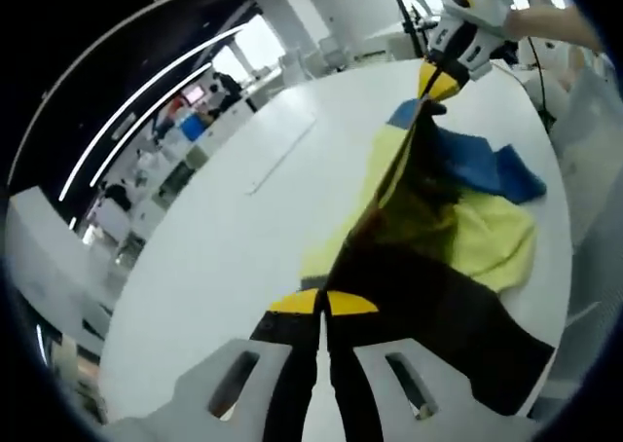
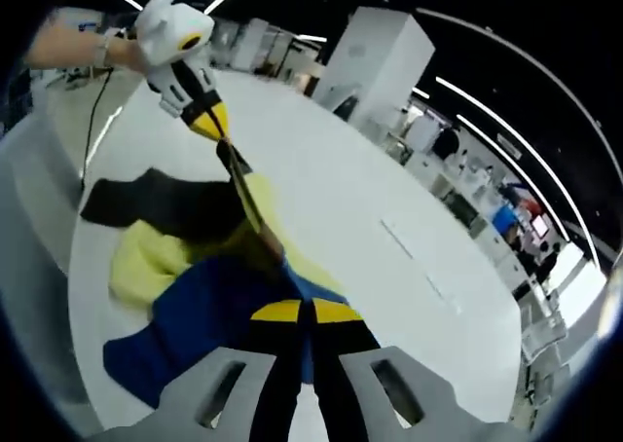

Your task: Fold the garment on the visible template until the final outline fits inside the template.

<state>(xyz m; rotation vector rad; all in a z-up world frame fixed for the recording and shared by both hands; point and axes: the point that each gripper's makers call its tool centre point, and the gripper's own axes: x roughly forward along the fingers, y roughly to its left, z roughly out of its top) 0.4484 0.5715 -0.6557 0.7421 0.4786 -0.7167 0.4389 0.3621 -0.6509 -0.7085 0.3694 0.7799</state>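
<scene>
Both hand-held grippers — left hand-held gripper (image 1: pixel 322 303) and right hand-held gripper (image 2: pixel 305 312) — are pinching the soft yellow, blue and black garment (image 1: pixel 487 233), lifting one edge over the white tabletop (image 1: pixel 234 228). Next: laying it across, folded.

The left gripper (image 1: pixel 322 303) has its yellow-tipped jaws pressed together on the garment (image 1: pixel 428 296), at its black end. The right gripper (image 2: pixel 305 312) is also closed on the garment, at its blue end. Both are raised above the garment, holding its edge stretched between them.
</scene>
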